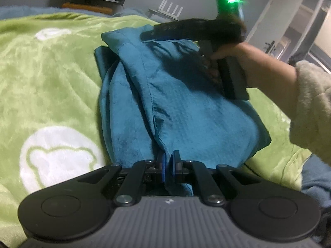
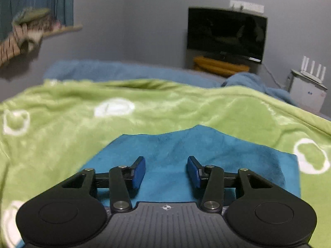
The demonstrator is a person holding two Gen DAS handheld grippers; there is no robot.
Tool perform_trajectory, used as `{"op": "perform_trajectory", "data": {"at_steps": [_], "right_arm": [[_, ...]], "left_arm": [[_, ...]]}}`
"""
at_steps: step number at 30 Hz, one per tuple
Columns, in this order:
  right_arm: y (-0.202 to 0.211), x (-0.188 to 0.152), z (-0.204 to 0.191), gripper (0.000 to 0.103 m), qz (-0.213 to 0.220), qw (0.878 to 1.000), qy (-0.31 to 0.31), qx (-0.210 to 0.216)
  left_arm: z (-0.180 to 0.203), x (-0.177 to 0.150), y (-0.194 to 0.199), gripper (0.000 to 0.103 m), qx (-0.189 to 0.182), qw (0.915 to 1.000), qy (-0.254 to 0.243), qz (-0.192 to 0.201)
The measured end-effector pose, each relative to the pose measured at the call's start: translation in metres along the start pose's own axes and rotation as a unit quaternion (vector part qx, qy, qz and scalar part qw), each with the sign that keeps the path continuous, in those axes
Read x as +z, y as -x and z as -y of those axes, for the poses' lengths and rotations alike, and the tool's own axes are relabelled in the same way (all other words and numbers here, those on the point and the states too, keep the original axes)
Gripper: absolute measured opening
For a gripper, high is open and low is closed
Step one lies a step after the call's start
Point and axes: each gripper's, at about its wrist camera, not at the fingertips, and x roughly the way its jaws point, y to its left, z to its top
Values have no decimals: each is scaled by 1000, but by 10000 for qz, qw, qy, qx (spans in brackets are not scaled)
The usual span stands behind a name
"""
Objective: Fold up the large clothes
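Note:
A teal garment (image 1: 175, 103) lies partly folded on a green blanket (image 1: 51, 78). My left gripper (image 1: 168, 165) is shut on the garment's near edge, with cloth pinched between its blue pads. My right gripper (image 2: 166, 170) is open and empty, hovering just above the flat teal garment (image 2: 186, 148). In the left wrist view the right gripper (image 1: 149, 36) shows from the side, held in a hand above the garment's far end; its fingertips are blurred.
The green blanket (image 2: 144, 107) with white bear patterns covers a bed over blue bedding (image 2: 124, 70). A dark TV (image 2: 226, 33) on an orange stand, a white router (image 2: 312, 68) and a grey wall stand beyond. A door (image 1: 279, 26) is at the right.

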Motion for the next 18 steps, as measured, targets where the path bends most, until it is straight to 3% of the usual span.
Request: {"op": "perform_trajectory", "data": {"at_steps": [4, 7, 14, 18], "right_arm": [[36, -14, 12, 54, 437, 9983, -105, -371], [43, -29, 22, 56, 141, 9978, 100, -646], [90, -83, 5, 55, -43, 9974, 620, -356], [137, -123, -3, 55, -241, 9985, 462, 167]], "left_arm": [[7, -1, 0, 0, 132, 9997, -181, 30], [10, -3, 1, 0, 224, 9992, -320, 43], [11, -5, 0, 0, 304, 9988, -387, 52], [9, -6, 1, 0, 315, 9989, -354, 31]]}}
